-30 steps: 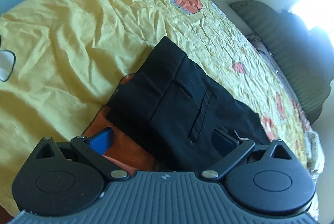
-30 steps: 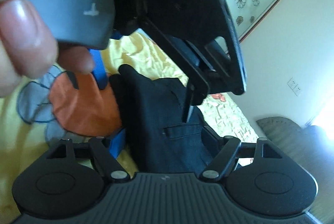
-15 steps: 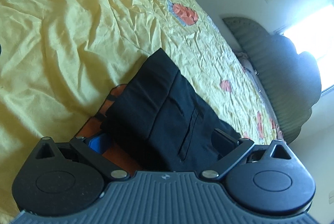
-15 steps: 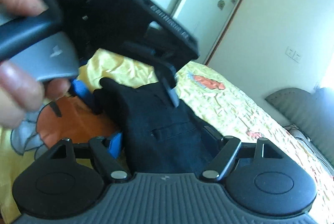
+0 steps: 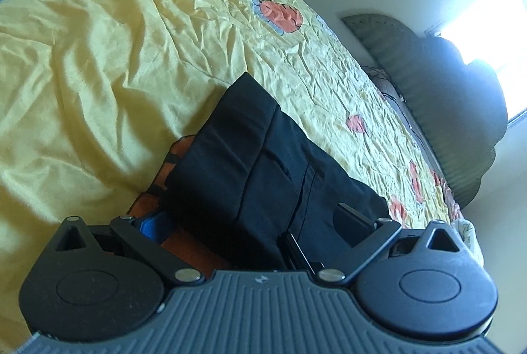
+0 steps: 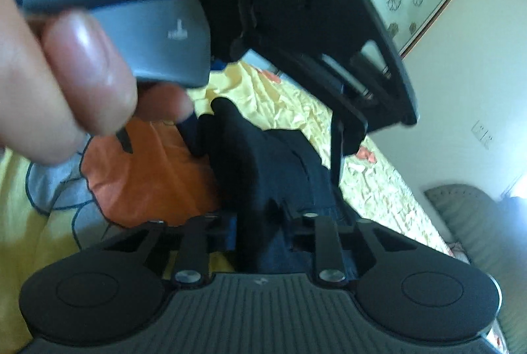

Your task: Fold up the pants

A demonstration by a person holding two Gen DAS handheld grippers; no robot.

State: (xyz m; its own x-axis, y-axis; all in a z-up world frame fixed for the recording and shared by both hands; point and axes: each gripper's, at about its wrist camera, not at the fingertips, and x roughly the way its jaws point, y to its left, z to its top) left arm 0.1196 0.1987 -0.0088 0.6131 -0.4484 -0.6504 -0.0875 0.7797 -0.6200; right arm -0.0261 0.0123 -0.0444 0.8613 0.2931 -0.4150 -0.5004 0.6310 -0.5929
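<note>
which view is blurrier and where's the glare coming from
Right wrist view: softer, the hand and the left gripper close to the lens smeared. Left wrist view: sharp on the black pants and yellow bedspread, fisheye-bent, with the window at the right edge blown out white.

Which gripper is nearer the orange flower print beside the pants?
Left. The left gripper has one finger over the flower; the right gripper is clamped on the pants beside it.

right gripper (image 6: 260, 235) fingers just closed, pinching black pants (image 6: 263, 162)
</note>
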